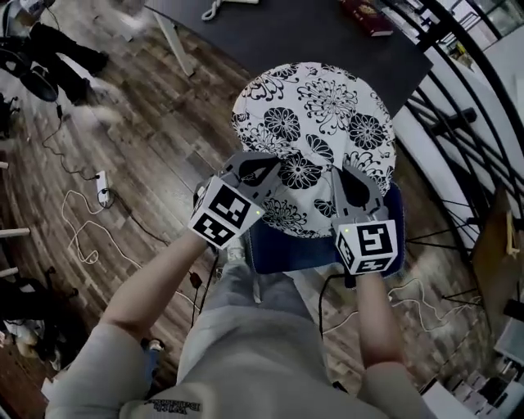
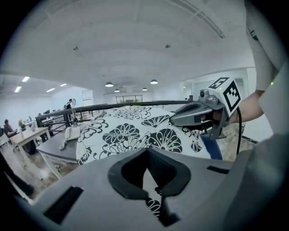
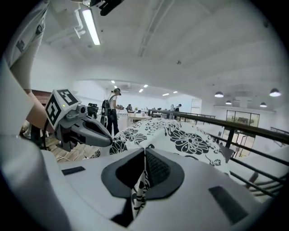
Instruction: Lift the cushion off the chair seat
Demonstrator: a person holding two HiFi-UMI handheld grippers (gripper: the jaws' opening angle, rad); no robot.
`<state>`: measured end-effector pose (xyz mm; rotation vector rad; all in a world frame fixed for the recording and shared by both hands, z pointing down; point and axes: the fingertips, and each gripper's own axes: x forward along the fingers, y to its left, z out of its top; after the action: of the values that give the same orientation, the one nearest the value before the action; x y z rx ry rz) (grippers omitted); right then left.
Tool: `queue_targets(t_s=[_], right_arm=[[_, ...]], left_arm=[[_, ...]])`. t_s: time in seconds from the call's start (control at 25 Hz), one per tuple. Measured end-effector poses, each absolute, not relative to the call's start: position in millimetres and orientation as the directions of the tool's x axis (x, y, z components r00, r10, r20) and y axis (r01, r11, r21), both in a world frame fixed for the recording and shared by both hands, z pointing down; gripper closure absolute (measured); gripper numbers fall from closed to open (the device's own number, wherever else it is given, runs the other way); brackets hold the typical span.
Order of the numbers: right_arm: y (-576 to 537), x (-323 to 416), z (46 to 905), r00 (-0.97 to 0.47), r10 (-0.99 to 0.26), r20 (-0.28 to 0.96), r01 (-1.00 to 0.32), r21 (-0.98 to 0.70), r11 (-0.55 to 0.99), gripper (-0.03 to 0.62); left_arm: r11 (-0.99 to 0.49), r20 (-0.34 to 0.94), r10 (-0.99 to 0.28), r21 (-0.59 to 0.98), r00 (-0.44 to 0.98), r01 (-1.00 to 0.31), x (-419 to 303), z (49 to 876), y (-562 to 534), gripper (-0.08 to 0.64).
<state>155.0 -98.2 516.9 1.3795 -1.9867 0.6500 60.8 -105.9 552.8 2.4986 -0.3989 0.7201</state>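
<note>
Black-and-white floral fabric covers the round cushion (image 1: pixel 319 114). It lies over the blue chair seat (image 1: pixel 282 245), with its far rim reaching toward the dark table (image 1: pixel 270 33). The left gripper (image 1: pixel 260 170) is clamped on the cushion's near-left rim, and the right gripper (image 1: pixel 354 186) on its near-right rim. Each gripper view shows a thin fold of printed cloth pinched between jaws that otherwise meet.

Handling: the cushion appears soft and light. The pinched fold is thin, so each grip probably holds cover fabric rather than padding. The body is therefore likely to sag or fold between the two holds. A hold on the rim at two well-separated points, as here, suits it. The cloth may slip free under a jerk.

Surroundings: the table edge stands just beyond the cushion, and a red book (image 1: pixel 367 16) lies on the table, well apart. A black railing (image 1: pixel 458 106) runs near on the right. A power strip (image 1: pixel 103 186) and loose cables (image 1: pixel 78 237) lie on the wooden floor (image 1: pixel 164 139) at the left, away from the chair. The table edge and the railing are the nearest obstructions.
</note>
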Motion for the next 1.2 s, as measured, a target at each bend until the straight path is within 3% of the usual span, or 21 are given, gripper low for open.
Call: queue_targets(t_s=[0.08,0.2,0.4,0.64,0.88,1.0,1.2], right_arm=[[-72,143,603,-0.231,-0.579,0.782,-0.959,-0.083,0.271,0.590],[-97,137,672,-0.219,-0.656,0.722,-0.969,-0.083,0.231,0.589],[-109,135,653,-0.205,-0.746,0.634,-0.965,-0.004,0.262,0.591],[-102,133,657,-0.194,-0.863,0.466,-0.967,0.058,0.249,0.590],[-96,133,657,-0.213,-0.761,0.613,-0.973,-0.063,0.222,0.589],[-101,135,657,-0.224,-0.760,0.611,-0.972,-0.089,0.215,0.589],[-91,137,671,-0.182,-0.824,0.537,-0.972,0.026,0.232,0.589]], left_arm=[[-0.783,0.568,-0.045,0.491,0.822,-0.383,47,639,-84,0.555],[-0.793,0.544,-0.080,0.473,0.835,-0.384,36,707,-113,0.555],[-0.782,0.409,-0.229,0.462,0.883,-0.417,34,692,-117,0.555],[-0.824,0.245,-0.382,0.346,0.891,-0.449,30,689,-116,0.555],[-0.726,0.355,-0.365,0.470,0.861,-0.501,22,690,-109,0.555],[-0.752,0.392,-0.351,0.423,0.850,-0.505,22,696,-106,0.555],[-0.802,0.320,-0.381,0.351,0.867,-0.483,23,705,-98,0.555]])
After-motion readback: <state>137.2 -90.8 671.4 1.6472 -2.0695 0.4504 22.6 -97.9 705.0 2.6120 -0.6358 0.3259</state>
